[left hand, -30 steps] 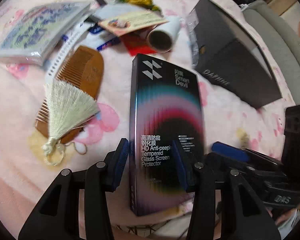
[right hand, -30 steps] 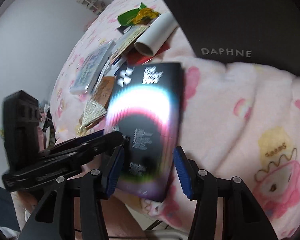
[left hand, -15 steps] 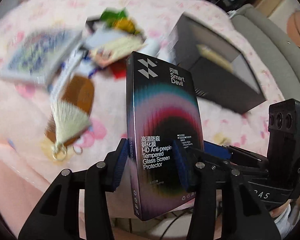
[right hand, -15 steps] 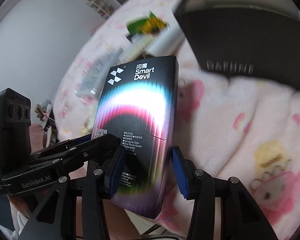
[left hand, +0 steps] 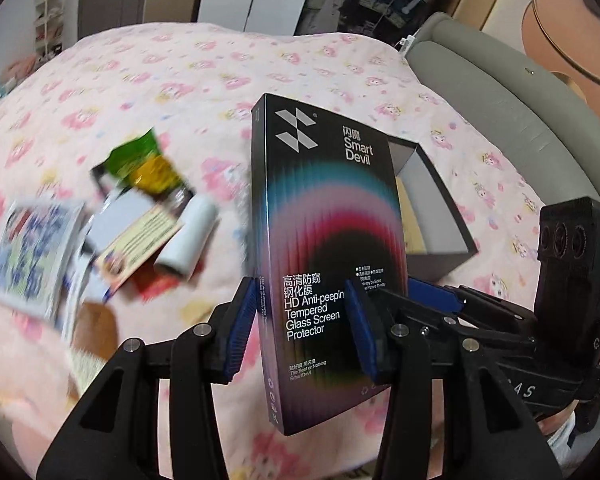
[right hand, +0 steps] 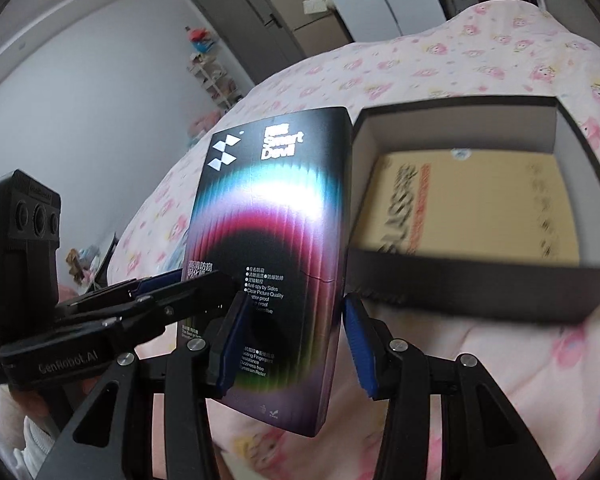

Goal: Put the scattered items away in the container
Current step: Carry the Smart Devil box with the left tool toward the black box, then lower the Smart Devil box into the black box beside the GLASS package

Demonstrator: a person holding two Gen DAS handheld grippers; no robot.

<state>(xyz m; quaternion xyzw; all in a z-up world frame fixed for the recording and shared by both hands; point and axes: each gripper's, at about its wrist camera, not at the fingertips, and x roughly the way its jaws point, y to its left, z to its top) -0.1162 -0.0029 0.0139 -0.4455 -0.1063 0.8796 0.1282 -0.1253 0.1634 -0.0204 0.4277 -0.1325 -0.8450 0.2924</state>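
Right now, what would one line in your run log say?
stage: carrying | held: screen protector box, upright, above the bed | left gripper: gripping it | right gripper: gripping it | target: open black box, beside it

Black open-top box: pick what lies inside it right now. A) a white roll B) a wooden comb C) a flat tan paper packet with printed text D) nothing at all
C: in the right wrist view the black open-top box holds only a flat tan paper packet on its floor; the white roll lies outside on the pink blanket.
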